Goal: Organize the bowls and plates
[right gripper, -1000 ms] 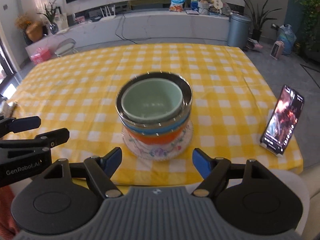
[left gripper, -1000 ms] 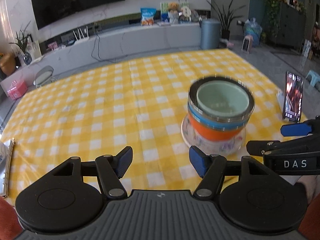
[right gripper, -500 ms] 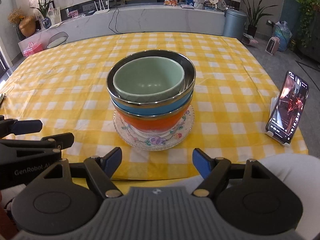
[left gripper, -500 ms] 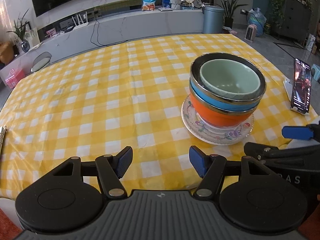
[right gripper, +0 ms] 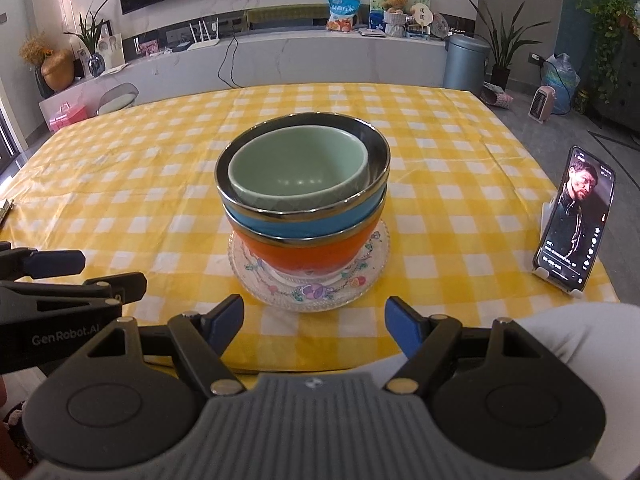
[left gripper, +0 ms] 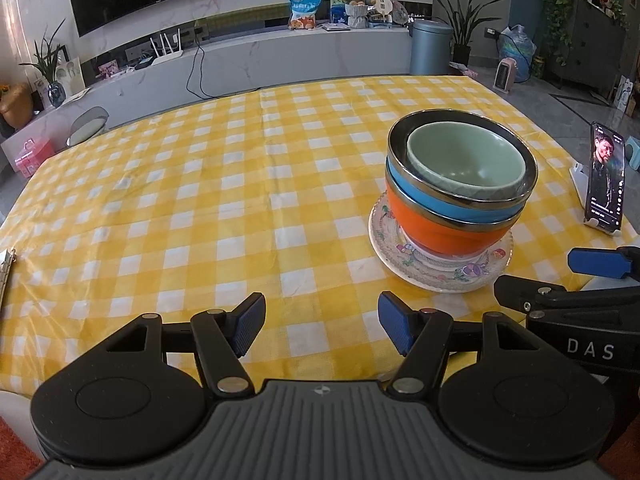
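A pale green bowl (right gripper: 298,172) sits nested in a blue steel-rimmed bowl (right gripper: 304,222), which sits in an orange bowl (right gripper: 308,254). The stack stands on a floral glass plate (right gripper: 308,294) near the table's front edge. In the left wrist view the stack shows at right: green bowl (left gripper: 466,162), blue bowl (left gripper: 452,206), orange bowl (left gripper: 444,232), plate (left gripper: 440,274). My left gripper (left gripper: 321,324) is open and empty, left of the stack. My right gripper (right gripper: 315,322) is open and empty, just in front of the plate.
A yellow checked tablecloth (left gripper: 200,200) covers the table. A phone on a white stand (right gripper: 574,220) stands at the right edge, also in the left wrist view (left gripper: 604,184). A metal object (left gripper: 6,276) lies at the left edge. A person's light-clothed leg (right gripper: 560,344) is at right.
Both grippers have pulled back and lowered toward the table's front edge, so the bowl stack looks farther and more side-on. The stack has not moved. Both stay open.
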The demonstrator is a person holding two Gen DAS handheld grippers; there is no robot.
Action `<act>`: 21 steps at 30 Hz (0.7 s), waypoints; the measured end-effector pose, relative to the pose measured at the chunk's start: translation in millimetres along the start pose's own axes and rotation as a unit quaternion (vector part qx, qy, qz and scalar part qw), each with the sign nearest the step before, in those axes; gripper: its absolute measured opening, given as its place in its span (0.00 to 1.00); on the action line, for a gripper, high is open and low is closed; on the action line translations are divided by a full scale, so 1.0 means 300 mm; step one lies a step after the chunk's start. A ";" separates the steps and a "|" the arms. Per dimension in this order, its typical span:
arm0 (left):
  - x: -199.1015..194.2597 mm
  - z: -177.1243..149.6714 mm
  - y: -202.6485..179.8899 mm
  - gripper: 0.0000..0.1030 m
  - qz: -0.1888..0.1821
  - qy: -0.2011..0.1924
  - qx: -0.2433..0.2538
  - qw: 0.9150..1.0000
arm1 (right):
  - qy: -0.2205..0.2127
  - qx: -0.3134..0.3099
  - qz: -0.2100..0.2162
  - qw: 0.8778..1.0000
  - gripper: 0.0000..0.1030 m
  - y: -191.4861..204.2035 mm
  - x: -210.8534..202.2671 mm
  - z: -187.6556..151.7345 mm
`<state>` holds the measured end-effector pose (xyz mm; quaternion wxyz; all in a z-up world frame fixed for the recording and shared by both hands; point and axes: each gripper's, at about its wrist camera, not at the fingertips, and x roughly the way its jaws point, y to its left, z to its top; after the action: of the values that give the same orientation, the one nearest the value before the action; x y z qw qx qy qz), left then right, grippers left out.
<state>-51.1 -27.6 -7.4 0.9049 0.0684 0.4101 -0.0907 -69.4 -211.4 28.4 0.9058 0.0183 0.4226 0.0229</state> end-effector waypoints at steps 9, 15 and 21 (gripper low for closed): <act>-0.003 0.002 -0.001 0.74 0.001 0.001 0.001 1.000 | -0.003 -0.001 0.001 1.000 0.74 0.000 0.003 -0.003; -0.006 0.001 -0.001 0.74 0.003 0.000 0.001 1.000 | -0.006 -0.001 0.005 1.000 0.74 0.000 0.003 -0.006; -0.006 0.001 0.000 0.74 0.003 0.000 0.000 1.000 | -0.006 -0.002 0.008 1.000 0.74 0.001 0.004 -0.007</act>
<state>-52.1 -27.5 -5.7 0.9052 0.0698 0.4099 -0.0884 -70.2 -210.9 26.0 0.9082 0.0201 0.4170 0.0304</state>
